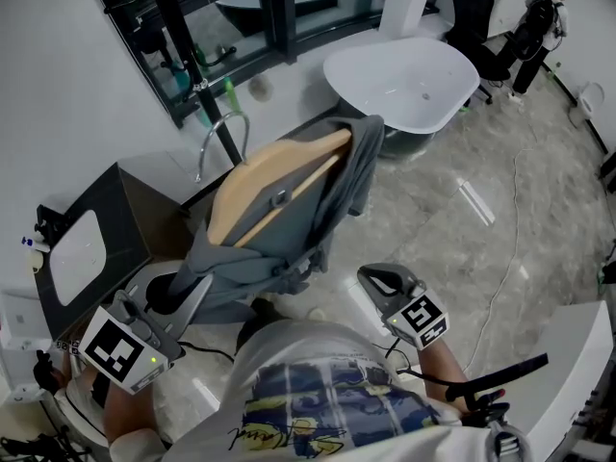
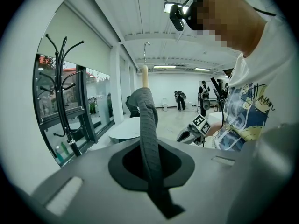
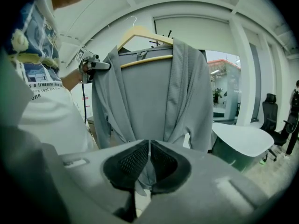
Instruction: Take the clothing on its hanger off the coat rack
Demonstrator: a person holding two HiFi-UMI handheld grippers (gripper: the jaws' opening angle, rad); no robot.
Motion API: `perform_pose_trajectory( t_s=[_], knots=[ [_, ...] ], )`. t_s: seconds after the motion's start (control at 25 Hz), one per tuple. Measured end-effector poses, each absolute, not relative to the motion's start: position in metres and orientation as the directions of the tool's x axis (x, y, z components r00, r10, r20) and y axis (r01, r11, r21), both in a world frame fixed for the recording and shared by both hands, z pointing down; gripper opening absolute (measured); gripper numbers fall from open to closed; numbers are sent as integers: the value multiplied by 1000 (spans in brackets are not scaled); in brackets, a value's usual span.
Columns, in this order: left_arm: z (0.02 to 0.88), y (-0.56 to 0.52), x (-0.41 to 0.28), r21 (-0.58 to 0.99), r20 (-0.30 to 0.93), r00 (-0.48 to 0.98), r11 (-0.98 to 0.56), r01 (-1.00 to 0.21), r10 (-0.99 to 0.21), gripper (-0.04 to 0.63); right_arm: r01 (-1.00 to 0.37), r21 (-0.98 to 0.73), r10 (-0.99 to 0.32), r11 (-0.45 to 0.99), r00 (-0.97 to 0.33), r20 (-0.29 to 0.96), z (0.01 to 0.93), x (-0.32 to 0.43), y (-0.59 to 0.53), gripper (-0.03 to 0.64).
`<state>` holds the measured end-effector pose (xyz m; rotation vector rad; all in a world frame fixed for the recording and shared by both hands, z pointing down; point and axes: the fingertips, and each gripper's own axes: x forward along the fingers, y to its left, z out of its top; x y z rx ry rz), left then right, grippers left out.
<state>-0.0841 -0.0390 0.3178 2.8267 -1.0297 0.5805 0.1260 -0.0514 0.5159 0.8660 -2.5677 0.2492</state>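
A grey garment (image 1: 289, 229) hangs on a wooden hanger (image 1: 279, 176) whose metal hook (image 1: 219, 133) is free of the black coat rack (image 1: 188, 51). My left gripper (image 1: 188, 292) is shut on the garment's shoulder and holds it up in the air. In the left gripper view the grey cloth (image 2: 148, 129) runs up between the closed jaws of the left gripper (image 2: 152, 160), and the coat rack (image 2: 63, 92) stands apart by the window. My right gripper (image 1: 377, 279) is shut and empty, low and to the right of the garment. Its own view shows the right gripper (image 3: 148, 164) facing the hanging garment (image 3: 154, 97).
A white oval tub-like table (image 1: 404, 80) stands beyond the garment. A dark cabinet with a white basin (image 1: 87, 248) is at the left. A black office chair (image 1: 472, 8) and a person (image 1: 534, 27) are far right. A cable (image 1: 510, 258) lies on the marble floor.
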Motion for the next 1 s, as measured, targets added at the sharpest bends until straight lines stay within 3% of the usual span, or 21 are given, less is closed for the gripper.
perform_pose_trajectory(
  t_s=[1.0],
  knots=[
    [318, -24, -75, -59, 370, 750, -820, -570, -548, 6, -584, -12, -515, 812, -725, 456, 507, 114, -51, 3]
  ],
)
